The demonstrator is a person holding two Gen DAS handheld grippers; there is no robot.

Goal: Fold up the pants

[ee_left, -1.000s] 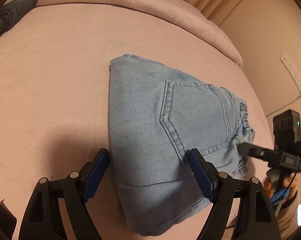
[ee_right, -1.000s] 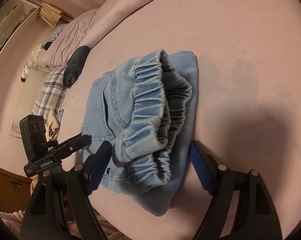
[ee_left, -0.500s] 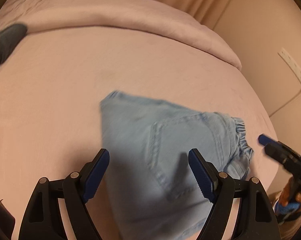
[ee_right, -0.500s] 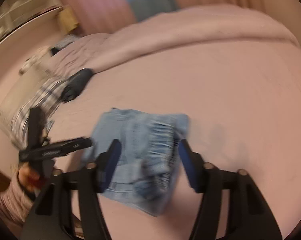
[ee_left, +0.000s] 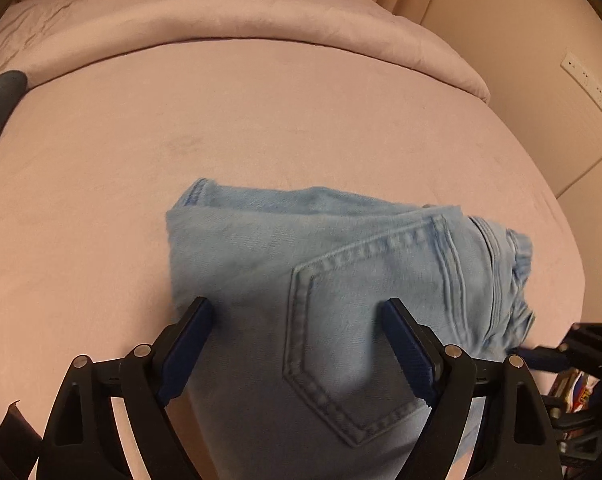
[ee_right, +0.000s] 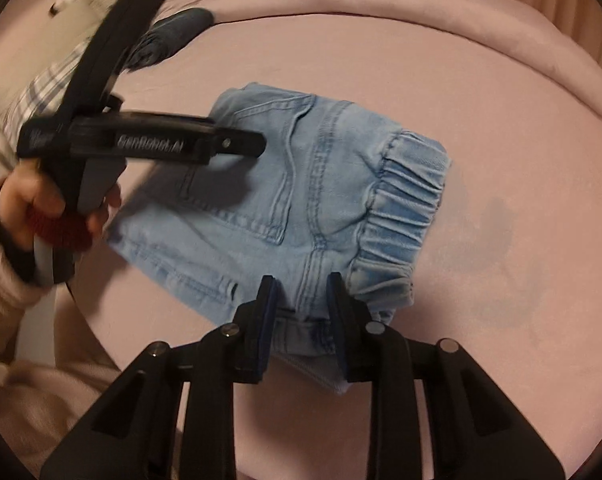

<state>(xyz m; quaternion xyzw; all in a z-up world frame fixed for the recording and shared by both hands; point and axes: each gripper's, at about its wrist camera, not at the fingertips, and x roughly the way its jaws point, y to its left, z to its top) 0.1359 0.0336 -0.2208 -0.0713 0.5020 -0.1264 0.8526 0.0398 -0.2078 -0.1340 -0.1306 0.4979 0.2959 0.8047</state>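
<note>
While the folded light-blue denim pants [ee_right: 301,200] lie near the pink bed's [ee_right: 501,80] front edge, right gripper [ee_right: 301,304] jaws, narrowed, straddle its near edge; left gripper [ee_left: 293,320] jaws gape; press flat, square corners.

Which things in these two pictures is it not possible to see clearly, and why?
- Left wrist view: the near part of the folded jeans is cut off by the bottom edge and the left gripper.
- Right wrist view: whether the right gripper pinches the denim; its fingers cover the contact.
- Right wrist view: the items beside the dark garment are blurred.
</note>
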